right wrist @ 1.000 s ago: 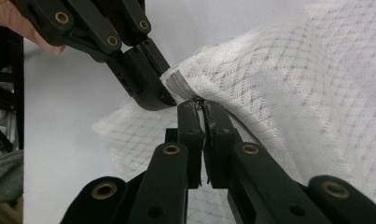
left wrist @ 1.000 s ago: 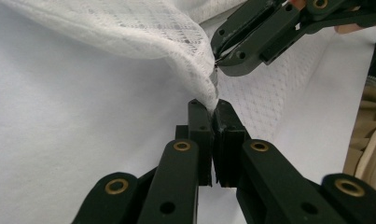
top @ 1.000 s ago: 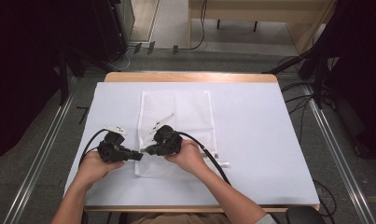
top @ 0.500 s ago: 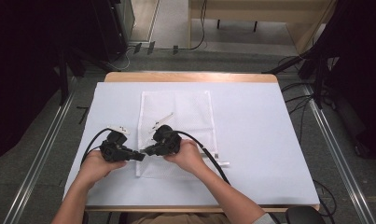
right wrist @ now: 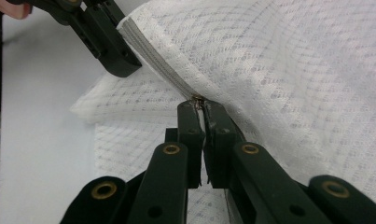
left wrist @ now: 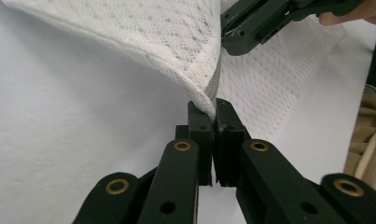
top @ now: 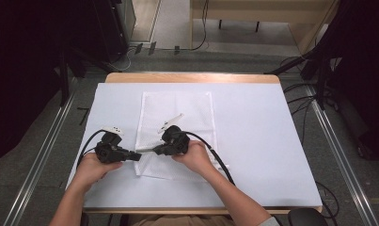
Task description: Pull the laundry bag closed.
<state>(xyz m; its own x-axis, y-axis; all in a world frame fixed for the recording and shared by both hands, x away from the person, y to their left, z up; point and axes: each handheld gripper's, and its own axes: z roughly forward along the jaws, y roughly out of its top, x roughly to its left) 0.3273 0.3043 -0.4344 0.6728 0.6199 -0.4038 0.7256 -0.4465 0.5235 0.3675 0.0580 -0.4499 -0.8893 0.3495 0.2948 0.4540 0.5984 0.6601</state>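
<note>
A white mesh bag (top: 175, 113) lies flat on the white table top (top: 253, 132), with a grey zipper (right wrist: 157, 60) along its near left edge. My left gripper (top: 139, 156) (left wrist: 214, 112) is shut on the bag's lifted edge at the zipper's end. My right gripper (top: 155, 150) (right wrist: 202, 105) is shut on the small metal zipper pull (right wrist: 197, 99), a little way along the zipper. The two grippers face each other tip to tip over the bag's near left corner. The right gripper (left wrist: 260, 23) sits at the top of the left gripper view, and the left gripper (right wrist: 106, 42) at the upper left of the right gripper view.
Black cables (top: 215, 157) trail from both grippers across the table toward the person. A wooden table edge (top: 192, 77) runs along the far side. Metal floor rails (top: 337, 155) flank the table, and dark furniture stands at the back left.
</note>
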